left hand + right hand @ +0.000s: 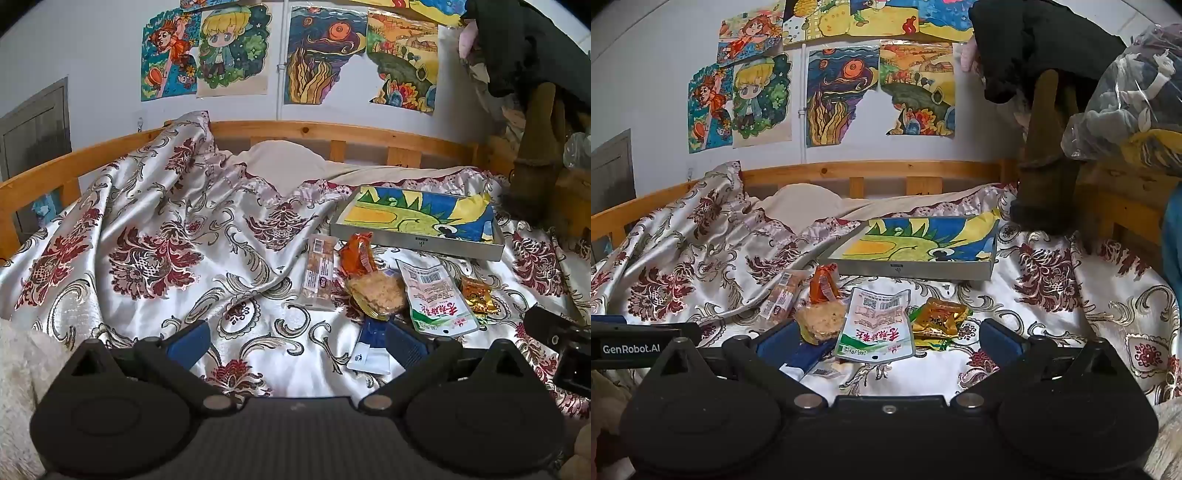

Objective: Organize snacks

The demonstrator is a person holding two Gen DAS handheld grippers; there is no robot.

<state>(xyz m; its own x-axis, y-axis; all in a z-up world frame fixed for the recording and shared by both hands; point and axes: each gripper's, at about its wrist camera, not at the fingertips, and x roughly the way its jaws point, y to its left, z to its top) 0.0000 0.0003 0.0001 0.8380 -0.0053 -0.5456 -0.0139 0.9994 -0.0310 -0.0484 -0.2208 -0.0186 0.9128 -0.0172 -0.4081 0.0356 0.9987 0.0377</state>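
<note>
Several snack packs lie in a loose heap on the bedspread. They include a long biscuit pack (319, 271) (783, 295), an orange packet (356, 254) (823, 286), a round cracker pack (376, 295) (822, 321), a white-and-green pouch (436, 299) (877, 325), a gold packet (478, 295) (938, 317) and a blue-and-white packet (371, 350) (805, 360). Behind them sits a shallow grey box (417, 246) (916, 269) lined with a colourful drawing. My left gripper (297, 343) hovers open, left of the heap. My right gripper (890, 343) is open just before the pouch, touching nothing.
A rumpled silver-and-maroon floral bedspread (155, 236) rises in folds to the left. The wooden bed rail (295, 129) runs along the back under wall drawings. Hanging clothes and a plastic bag (1126, 92) crowd the right. The other gripper shows at each view's edge (561, 332) (635, 339).
</note>
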